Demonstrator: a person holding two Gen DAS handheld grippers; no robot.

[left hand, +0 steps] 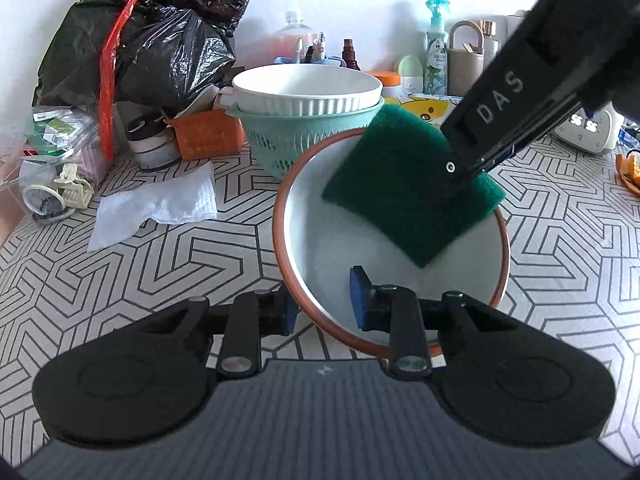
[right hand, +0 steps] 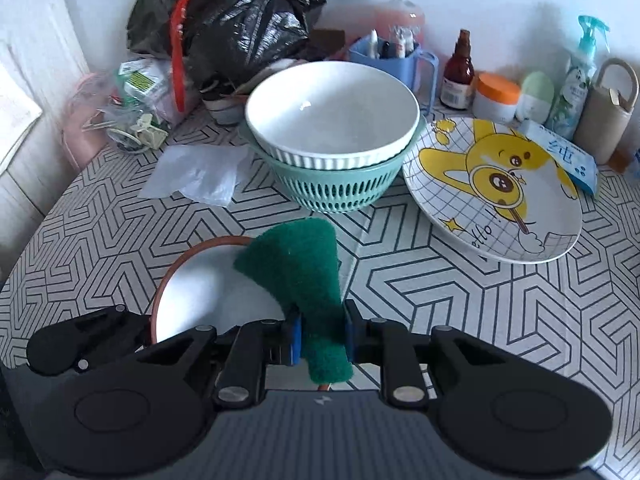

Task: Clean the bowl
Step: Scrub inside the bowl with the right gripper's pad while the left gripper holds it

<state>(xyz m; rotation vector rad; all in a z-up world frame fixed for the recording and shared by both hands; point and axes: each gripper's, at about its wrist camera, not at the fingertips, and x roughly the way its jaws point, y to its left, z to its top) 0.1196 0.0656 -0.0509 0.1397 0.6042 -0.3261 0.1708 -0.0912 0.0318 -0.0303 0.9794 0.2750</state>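
I can't see the far rim of the bowl [left hand: 390, 264] in my left view: the green sponge [left hand: 404, 188] covers it. In my right view its near side sits behind the sponge and gripper bodies. Beyond the bowl, bottle labels are too small to read, and the black bag [left hand: 160, 28] runs off the top.
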